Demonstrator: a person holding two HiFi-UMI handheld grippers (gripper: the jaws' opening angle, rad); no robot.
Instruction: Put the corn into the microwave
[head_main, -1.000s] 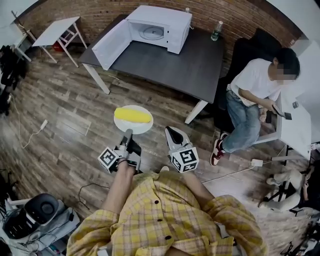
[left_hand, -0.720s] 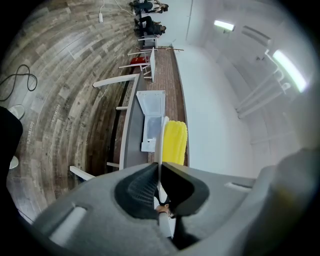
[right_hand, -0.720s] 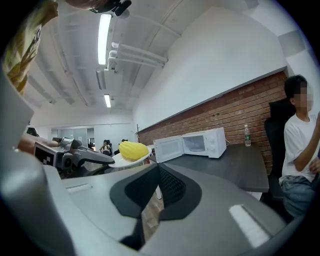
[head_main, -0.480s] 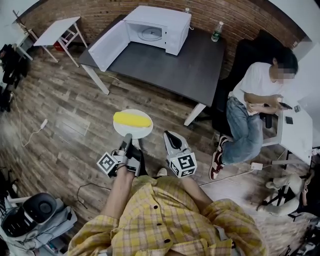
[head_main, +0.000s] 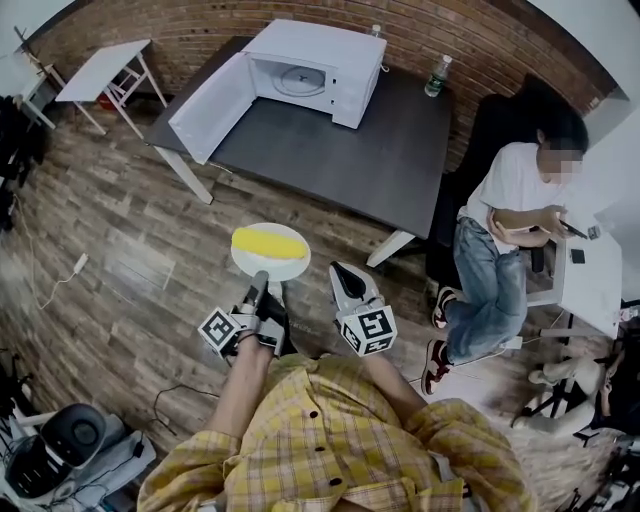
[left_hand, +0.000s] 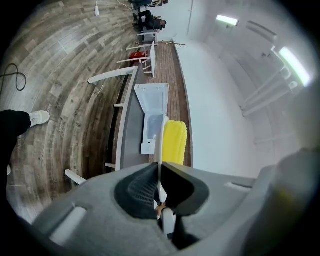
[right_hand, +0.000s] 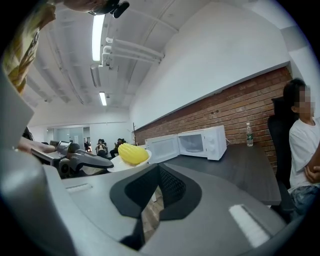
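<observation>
**Corn on a plate, carried in the left gripper**

The corn (head_main: 268, 243), a yellow cob, lies across a white plate (head_main: 291, 268) held in the air above the wooden floor (head_main: 120, 270), well short of the desk (head_main: 340, 150). The left gripper (head_main: 259, 283) is clamped on the plate's near rim; in the left gripper view the plate shows edge-on, pinched between the jaws, with the cob just beyond them. The right gripper (head_main: 345, 272) hangs beside the plate, apart from it, its jaws together with nothing between them. On the far side of the dark desk stands the white microwave (head_main: 310, 60), door (head_main: 205, 95) swung wide open. A bottle (head_main: 433, 76) stands near the desk's far right corner, and a person (head_main: 510, 190) sits to the right.
</observation>
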